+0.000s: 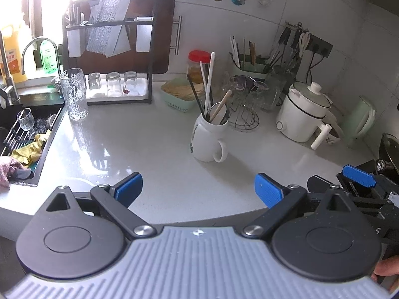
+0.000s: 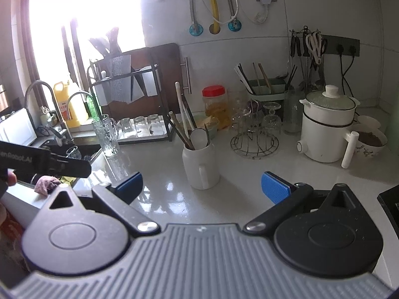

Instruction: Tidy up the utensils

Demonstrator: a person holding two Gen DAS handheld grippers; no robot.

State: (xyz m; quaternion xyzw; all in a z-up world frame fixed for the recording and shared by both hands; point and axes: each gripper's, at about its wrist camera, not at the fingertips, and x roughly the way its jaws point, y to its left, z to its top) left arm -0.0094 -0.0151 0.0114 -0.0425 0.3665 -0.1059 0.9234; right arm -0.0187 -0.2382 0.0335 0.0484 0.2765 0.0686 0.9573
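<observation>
A white mug [image 1: 208, 138] [image 2: 200, 165] stands on the pale counter and holds several utensils [image 1: 209, 92] [image 2: 187, 122]: white and dark chopsticks, a wooden stick and a round spoon. A green utensil holder [image 1: 249, 68] [image 2: 266, 88] with more chopsticks sits by the back wall. My left gripper [image 1: 198, 190] hovers open above the counter's front edge, short of the mug, with nothing between its blue pads. My right gripper [image 2: 202, 186] is open too, just in front of the mug. In the left wrist view the right gripper [image 1: 359, 174] shows at the right edge.
A tall textured glass [image 1: 74, 94] [image 2: 108, 135] stands by the sink [image 1: 27, 134]. A dish rack [image 1: 109, 49] holds upturned glasses. A red-lidded jar [image 2: 215, 103], a wire stand with glasses [image 2: 254, 134], a white electric pot [image 2: 326, 129] and a bowl [image 2: 371, 142] line the back.
</observation>
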